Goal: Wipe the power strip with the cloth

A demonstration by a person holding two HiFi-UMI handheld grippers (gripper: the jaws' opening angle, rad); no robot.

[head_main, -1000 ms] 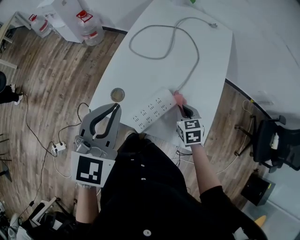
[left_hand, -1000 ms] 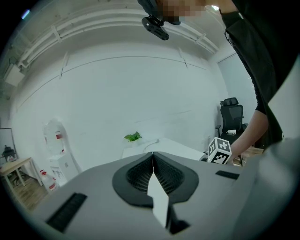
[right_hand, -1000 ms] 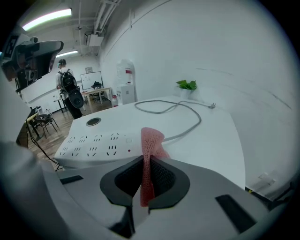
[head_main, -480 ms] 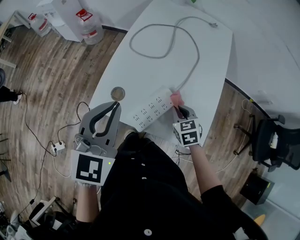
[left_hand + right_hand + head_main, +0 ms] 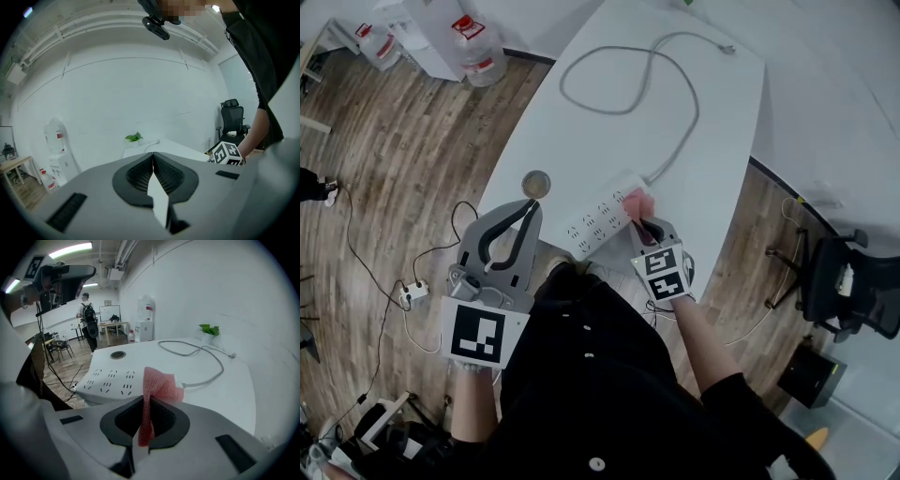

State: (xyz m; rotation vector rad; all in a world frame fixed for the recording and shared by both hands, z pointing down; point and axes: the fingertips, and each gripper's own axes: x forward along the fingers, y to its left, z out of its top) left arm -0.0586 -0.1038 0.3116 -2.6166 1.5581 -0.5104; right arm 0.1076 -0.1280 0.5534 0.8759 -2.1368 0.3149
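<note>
A white power strip (image 5: 598, 216) lies near the front edge of the white table (image 5: 722, 141), and its grey cable (image 5: 675, 141) loops toward the back. My right gripper (image 5: 640, 218) is shut on a pink cloth (image 5: 637, 201), which rests on the strip's cable-side half. In the right gripper view the cloth (image 5: 158, 384) stands folded between the jaws of my right gripper (image 5: 146, 404), just over the strip (image 5: 110, 380). My left gripper (image 5: 529, 210) hangs left of the table over the floor. In the left gripper view my left gripper (image 5: 153, 155) is shut with nothing in it and faces a wall.
A round metal disc (image 5: 535, 183) sits in the table left of the strip. Water bottles (image 5: 474, 45) stand on the wood floor at the back left. A small floor socket with cords (image 5: 414, 293) lies at the left, and an office chair (image 5: 853, 291) at the right.
My right gripper has slid the pink cloth left along the strip, from the cable end toward its middle. The left gripper has barely moved.
</note>
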